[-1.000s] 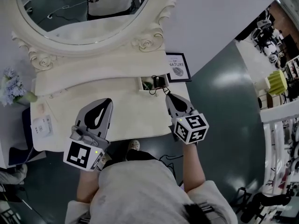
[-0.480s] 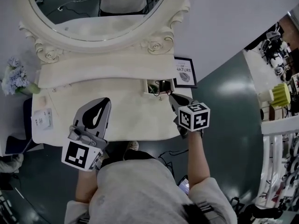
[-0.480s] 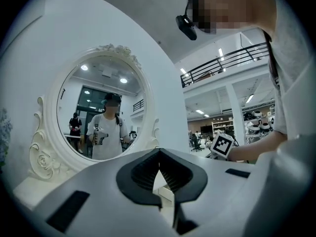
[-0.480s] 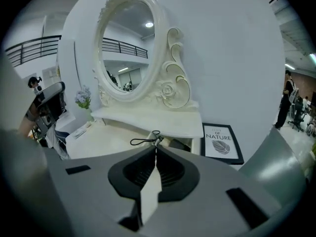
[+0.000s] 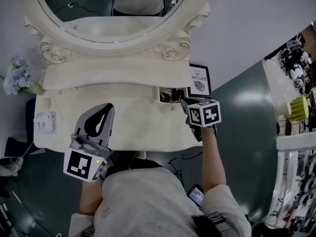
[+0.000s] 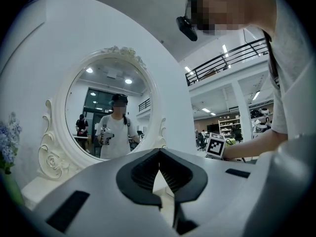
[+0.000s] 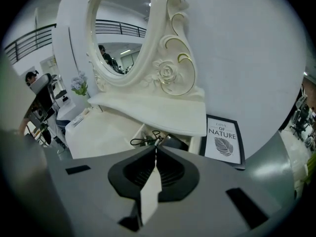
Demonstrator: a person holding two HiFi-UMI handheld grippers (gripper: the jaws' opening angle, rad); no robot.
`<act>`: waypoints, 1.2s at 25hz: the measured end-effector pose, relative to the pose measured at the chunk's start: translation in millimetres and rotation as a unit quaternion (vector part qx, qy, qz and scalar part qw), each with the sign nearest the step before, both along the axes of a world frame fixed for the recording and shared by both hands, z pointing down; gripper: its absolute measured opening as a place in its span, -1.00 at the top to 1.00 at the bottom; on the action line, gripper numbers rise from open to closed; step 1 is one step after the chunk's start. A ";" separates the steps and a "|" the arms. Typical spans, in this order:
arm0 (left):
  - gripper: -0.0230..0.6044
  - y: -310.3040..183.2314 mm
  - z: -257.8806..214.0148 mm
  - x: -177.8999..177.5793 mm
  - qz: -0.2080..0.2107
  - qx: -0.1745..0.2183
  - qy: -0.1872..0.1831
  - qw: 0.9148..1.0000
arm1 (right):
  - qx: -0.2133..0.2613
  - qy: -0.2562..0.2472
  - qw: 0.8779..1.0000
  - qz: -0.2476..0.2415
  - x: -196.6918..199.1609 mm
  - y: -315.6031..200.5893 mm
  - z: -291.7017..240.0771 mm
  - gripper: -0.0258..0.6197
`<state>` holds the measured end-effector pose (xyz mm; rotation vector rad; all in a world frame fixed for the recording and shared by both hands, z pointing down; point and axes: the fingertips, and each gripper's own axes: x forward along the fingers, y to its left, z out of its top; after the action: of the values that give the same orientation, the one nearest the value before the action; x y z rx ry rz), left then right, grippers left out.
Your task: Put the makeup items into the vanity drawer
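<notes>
The right gripper (image 5: 183, 101), jaws closed, points into the open vanity drawer (image 5: 161, 95), just beside its dark items (image 5: 174, 93). The left gripper (image 5: 109, 107), closed and empty, hovers well apart.

The vanity (image 5: 133, 125) and mirror frame (image 5: 170, 51) are cream with carved roses. The left gripper (image 5: 109, 105) and right gripper (image 5: 182, 101) are grey, their 2 cubes (image 5: 81, 164) patterned black-and-white. Dark green floor (image 5: 237, 132); black-framed white print (image 5: 199, 80) with a grey leaf; pale blue flowers (image 5: 17, 78).

Table (image 5: 138, 126) middle: bare, free passage across.
Drawer (image 5: 160, 96): open, partly filled, roofed by overhanging shelf (image 5: 113, 77).
Right flank: framed print (image 5: 199, 81) just beside.
Left edge: card (image 5: 45, 122), flowers (image 5: 19, 79).
</notes>
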<state>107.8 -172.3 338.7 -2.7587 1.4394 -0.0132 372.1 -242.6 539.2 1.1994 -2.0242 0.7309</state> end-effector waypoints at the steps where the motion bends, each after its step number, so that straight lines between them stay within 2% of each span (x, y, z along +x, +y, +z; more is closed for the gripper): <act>1: 0.88 -0.6 0.5 -0.7 -0.003 0.000 0.000 1.000 | 0.000 0.002 1.000 -0.003 -0.9 -2.9 1.0 0.84; 16: 0.88 -9.9 8.3 -6.5 -0.029 -0.010 -0.004 1.000 | 0.008 0.051 0.998 -0.034 -4.4 -32.9 25.5 0.84; 21: 0.88 -12.5 7.7 -11.1 -0.033 -0.011 -0.006 0.999 | 0.010 0.050 0.998 -0.031 -3.9 -34.3 31.9 0.84; 26: 0.88 -12.9 4.3 -15.5 -0.034 -0.007 -0.006 0.999 | 0.031 0.048 0.998 0.004 3.9 -34.3 32.3 0.83; 30: 0.88 -10.3 2.1 -20.5 -0.033 -0.006 -0.009 0.999 | 0.041 0.025 0.998 0.030 4.3 -28.0 33.3 0.83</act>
<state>87.4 -182.6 340.8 -2.7125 1.5297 -0.0479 376.4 -270.7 572.6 1.3182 -2.0011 0.6451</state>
